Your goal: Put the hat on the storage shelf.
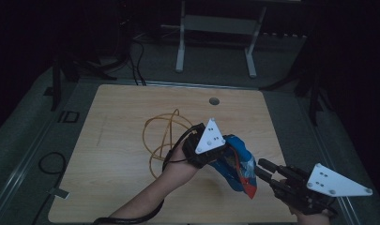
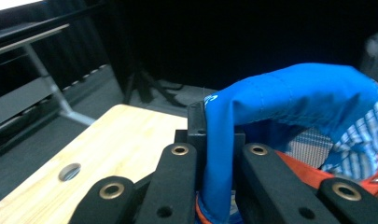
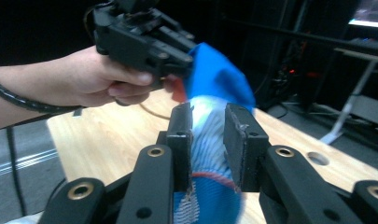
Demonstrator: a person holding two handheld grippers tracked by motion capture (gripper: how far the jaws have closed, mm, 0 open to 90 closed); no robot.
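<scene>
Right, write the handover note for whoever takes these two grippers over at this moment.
Left gripper: shut on the blue bag, clamping its blue edge and holding it off the table.
Right gripper: jaws open on either side of the bag's striped lower part, not yet closed.
Rope loop: lies on the table behind the left hand, untouched.
Done: bag lifted.
Left: probably close the right gripper on the bag, then handle it with both.
</scene>
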